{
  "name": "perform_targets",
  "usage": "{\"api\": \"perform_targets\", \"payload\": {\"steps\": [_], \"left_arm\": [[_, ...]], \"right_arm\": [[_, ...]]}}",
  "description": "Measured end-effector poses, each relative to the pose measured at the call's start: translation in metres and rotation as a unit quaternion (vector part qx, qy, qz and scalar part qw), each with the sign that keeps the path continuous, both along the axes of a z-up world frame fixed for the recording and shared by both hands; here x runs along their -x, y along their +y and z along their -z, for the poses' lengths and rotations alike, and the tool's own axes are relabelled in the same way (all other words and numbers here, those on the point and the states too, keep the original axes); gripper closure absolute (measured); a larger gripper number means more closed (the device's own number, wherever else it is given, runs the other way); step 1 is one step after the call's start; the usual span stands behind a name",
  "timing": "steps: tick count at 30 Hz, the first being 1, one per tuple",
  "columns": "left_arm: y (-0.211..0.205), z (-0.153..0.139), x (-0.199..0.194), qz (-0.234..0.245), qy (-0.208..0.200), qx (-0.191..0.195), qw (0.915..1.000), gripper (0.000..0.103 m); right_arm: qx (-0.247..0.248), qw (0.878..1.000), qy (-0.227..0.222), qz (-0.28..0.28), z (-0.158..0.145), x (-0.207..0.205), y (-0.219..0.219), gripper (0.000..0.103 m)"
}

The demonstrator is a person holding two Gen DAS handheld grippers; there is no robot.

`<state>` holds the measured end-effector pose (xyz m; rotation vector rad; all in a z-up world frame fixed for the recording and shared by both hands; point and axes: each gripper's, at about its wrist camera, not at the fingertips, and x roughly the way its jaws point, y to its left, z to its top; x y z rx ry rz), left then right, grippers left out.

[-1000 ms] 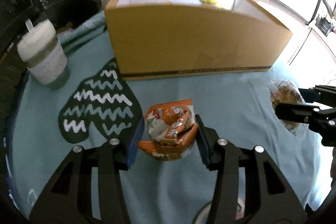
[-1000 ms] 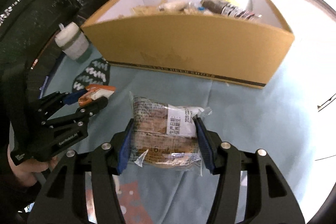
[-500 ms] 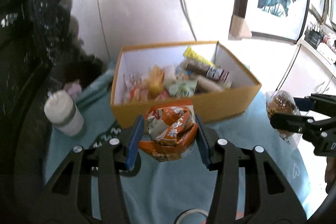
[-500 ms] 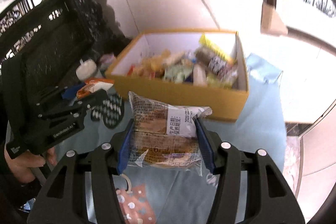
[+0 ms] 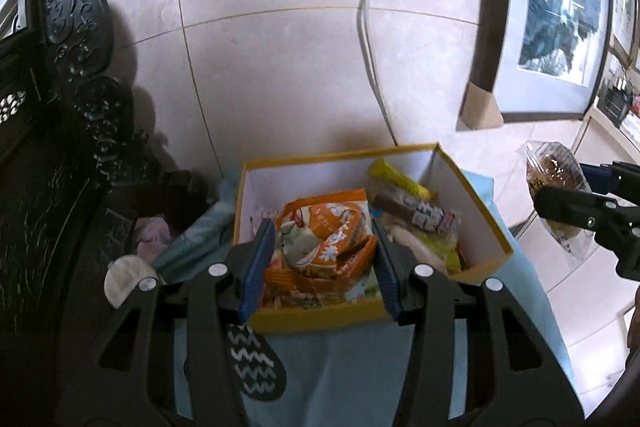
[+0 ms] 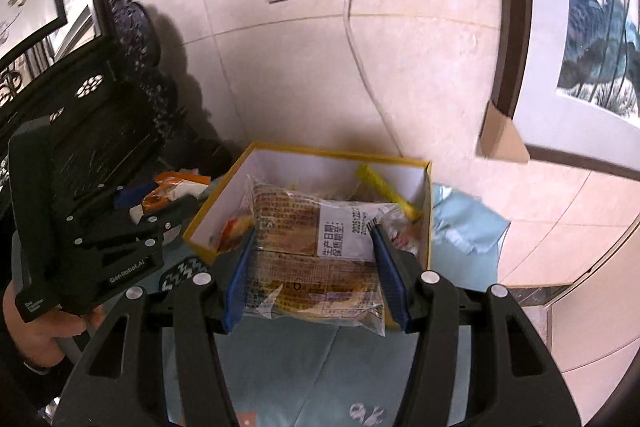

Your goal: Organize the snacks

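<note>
Currently both jaws are clenched: left gripper point(image 5: 320, 263) on an orange snack pouch point(image 5: 326, 239), right gripper point(image 6: 312, 267) on a clear-wrapped cake point(image 6: 312, 251), above the yellow box point(image 5: 320, 315). Releasing off-centre risks packets landing outside.

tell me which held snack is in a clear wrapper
The bread pack in the right tool: its clear wrapper shows the bread. The left tool holds an opaque orange packet.

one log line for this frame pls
left gripper: shut on orange snack pack | right gripper: shut on clear bread pack | both above yellow box | box part-filled
</note>
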<state>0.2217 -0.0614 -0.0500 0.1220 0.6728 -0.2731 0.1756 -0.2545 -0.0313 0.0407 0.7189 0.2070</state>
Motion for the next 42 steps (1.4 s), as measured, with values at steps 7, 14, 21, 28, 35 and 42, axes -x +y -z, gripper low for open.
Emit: {"api": "perform_targets", "payload": {"steps": [7,14,21,28,35,42], "left_arm": [[-0.01,0.01,-0.063,-0.03,0.033,-0.003,0.999,0.002],[-0.002,0.034,-0.052,-0.045,0.077,-0.013,0.9959,0.002],[-0.003,0.03,0.001,-0.071,0.088,-0.045,0.9925,0.002],[-0.003,-0.004,0.085,-0.031,0.06,-0.018,0.9975,0.002],[0.005,-0.036,0.165,-0.016,0.034,0.007,0.9993,0.002],[0.025,-0.051,0.221,-0.057,0.025,-0.002,0.9981,0.002]], "right_arm": [[0.018,0.998,0.037,0.044,0.012,-0.066,-0.007,0.031],[0.004,0.998,0.041,0.038,0.028,-0.036,-0.014,0.031],[-0.007,0.999,0.045,0.025,0.033,0.032,-0.005,0.031],[-0.001,0.999,0.034,0.013,0.024,0.119,0.002,0.031],[-0.012,0.998,0.04,0.043,0.006,0.183,0.004,0.021],[0.008,0.997,0.005,0.073,-0.028,0.218,0.018,0.001]]}}
